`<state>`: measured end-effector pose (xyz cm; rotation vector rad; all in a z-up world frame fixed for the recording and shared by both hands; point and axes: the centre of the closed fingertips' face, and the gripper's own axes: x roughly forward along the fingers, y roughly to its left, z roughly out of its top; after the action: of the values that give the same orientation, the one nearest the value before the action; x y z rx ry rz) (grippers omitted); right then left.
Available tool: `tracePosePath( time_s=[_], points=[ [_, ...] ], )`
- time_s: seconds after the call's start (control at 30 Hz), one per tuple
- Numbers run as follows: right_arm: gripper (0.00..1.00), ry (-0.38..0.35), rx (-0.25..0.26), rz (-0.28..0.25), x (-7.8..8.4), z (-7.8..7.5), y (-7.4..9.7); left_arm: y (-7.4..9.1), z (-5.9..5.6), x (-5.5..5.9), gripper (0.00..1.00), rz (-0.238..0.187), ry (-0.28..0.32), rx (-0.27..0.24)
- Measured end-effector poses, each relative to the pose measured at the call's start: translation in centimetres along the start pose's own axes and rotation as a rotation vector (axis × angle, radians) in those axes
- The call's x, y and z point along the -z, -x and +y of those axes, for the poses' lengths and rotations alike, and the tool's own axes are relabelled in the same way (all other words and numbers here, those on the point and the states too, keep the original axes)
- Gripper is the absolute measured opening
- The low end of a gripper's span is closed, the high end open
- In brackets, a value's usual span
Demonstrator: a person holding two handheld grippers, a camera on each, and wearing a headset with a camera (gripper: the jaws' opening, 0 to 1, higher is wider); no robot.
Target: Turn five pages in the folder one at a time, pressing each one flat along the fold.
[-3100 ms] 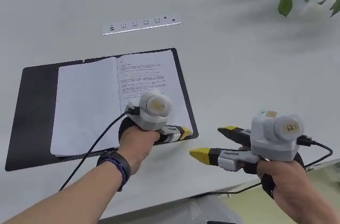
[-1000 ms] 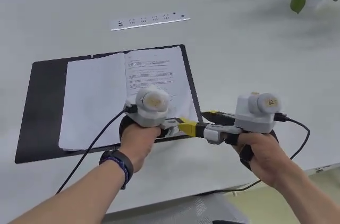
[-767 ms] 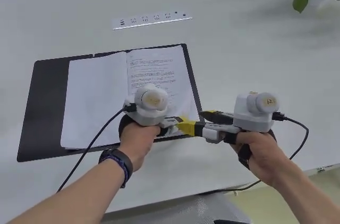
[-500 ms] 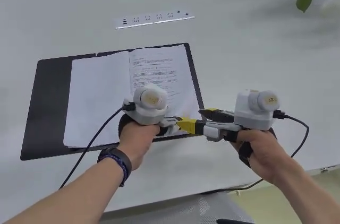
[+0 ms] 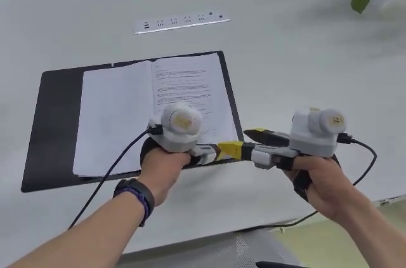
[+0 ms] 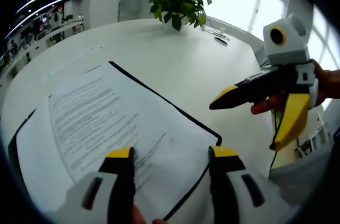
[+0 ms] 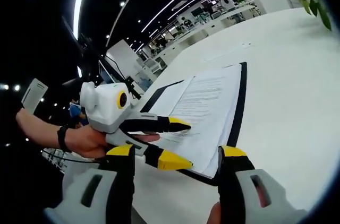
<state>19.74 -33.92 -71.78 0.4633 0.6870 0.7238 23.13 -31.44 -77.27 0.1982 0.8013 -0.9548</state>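
The black folder (image 5: 51,128) is laid open and flat on the white table (image 5: 285,46). Its near right corner is found just under the left gripper (image 6: 172,155). In the left gripper view the jaws are held well apart, with the corner of the printed page (image 5: 190,93) and the folder's thin black edge seen between them; nothing is clamped. The right gripper (image 5: 244,143) is held just beside that same corner, off the folder's right edge, with its yellow tips pointed toward the left gripper. Its jaws are likewise spread wide, and nothing is gripped by them.

The folder's cover is matt and dark, rectangular, with a narrow border left showing around the sheets. The right-hand page is smooth white paper carrying lines of small print. The left-hand page (image 5: 117,115) is plain white, with no print to be seen on it. The jaws of both grippers are black and tapered, capped in yellow, and set on pale grey housings. A black cable (image 5: 111,179) is trailed from the left gripper across the table.
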Motion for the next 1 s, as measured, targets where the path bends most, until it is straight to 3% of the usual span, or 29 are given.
tracePosePath(
  time_s=[0.13,0.3,0.63,1.0],
  points=[
    [0.63,0.005,0.005,0.003,0.2,0.0,0.5,-0.3,-0.4,0.1,0.60,0.005,-0.024,-0.005],
    [0.63,0.002,0.016,0.001,0.5,-0.2,1.2,-0.7,-0.3,0.8,0.60,0.043,-0.141,-0.043],
    [0.63,-0.006,0.028,0.002,0.9,-0.8,1.6,-0.4,0.1,0.5,0.57,0.032,-0.100,-0.024],
    [0.62,-0.005,-0.037,0.008,0.0,0.0,-1.0,-0.2,0.0,0.3,0.57,0.021,-0.066,0.006]
  ],
)
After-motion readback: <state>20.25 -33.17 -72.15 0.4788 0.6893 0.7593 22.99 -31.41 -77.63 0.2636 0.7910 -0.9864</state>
